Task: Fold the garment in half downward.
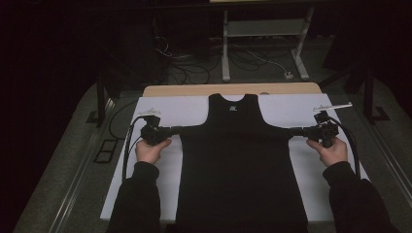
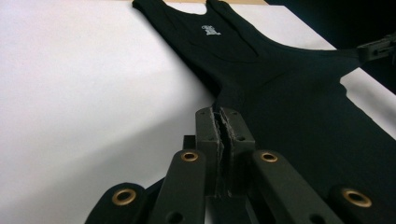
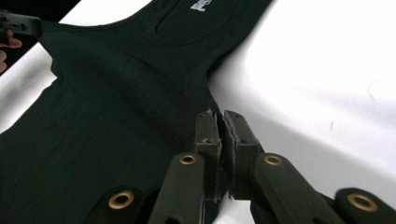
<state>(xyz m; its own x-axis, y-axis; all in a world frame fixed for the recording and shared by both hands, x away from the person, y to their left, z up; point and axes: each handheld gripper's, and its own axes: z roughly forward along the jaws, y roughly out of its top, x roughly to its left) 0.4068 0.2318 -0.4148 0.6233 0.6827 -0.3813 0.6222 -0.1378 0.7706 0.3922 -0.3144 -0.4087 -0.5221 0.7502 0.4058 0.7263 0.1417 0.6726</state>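
Black sleeveless top, soft matte knit w/ scooped armholes, was spread flat on white sheet over table. Its underarm corners were pinched & pulled taut: left gripper clenched on one, right gripper on the other.

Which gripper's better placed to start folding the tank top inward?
Neither clearly. Left gripper and right gripper are each shut on the black tank top at its underarm corners, mirrored, fabric taut between them.
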